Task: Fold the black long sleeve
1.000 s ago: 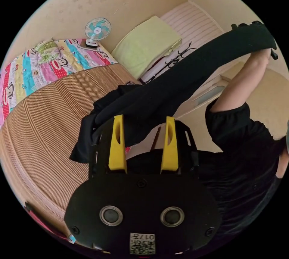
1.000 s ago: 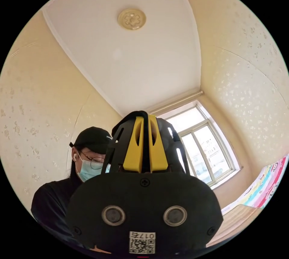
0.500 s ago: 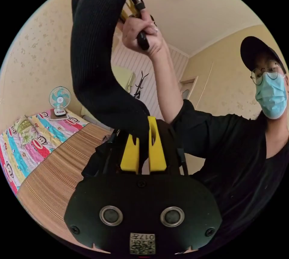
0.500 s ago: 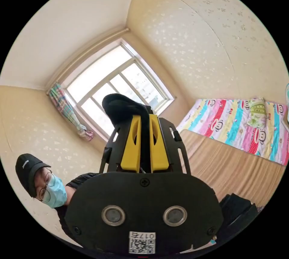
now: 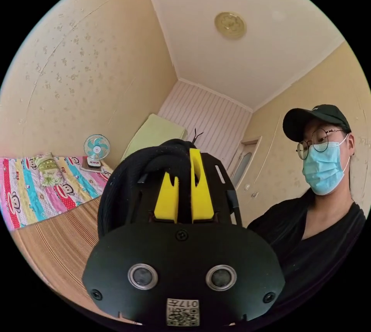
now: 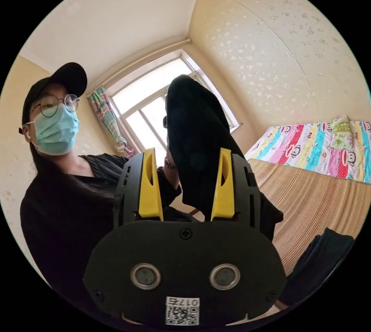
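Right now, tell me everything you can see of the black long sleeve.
The black long sleeve looks like soft ribbed knit. In the left gripper view a rolled, bunched part loops over the left tool, whose jaws are pinched together on it. In the right gripper view a dark fold rises between the right tool's spread jaws. Another dark part hangs near the striped mat.

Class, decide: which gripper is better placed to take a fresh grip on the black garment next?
Probably right gripper: open, black knit long sleeve between its fingers. Left gripper is shut on it.
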`<action>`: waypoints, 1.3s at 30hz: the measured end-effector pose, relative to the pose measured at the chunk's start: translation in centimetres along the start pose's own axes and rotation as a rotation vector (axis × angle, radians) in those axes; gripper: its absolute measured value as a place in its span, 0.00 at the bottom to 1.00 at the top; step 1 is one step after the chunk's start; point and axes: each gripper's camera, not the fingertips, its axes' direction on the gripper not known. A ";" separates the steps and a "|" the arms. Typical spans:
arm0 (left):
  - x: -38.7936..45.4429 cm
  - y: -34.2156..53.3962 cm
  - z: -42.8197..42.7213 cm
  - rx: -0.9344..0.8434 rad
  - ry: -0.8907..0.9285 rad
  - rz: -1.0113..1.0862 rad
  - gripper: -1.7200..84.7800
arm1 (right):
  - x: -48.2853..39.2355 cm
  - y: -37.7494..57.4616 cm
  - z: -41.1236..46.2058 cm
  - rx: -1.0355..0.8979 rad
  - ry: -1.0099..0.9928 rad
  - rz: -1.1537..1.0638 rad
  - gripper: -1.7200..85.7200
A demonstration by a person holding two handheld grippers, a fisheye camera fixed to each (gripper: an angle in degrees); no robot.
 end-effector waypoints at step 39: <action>4.1 9.1 -6.7 -0.183 -0.122 -0.132 0.23 | -11.7 -10.5 20.1 -0.379 0.428 -0.613 0.05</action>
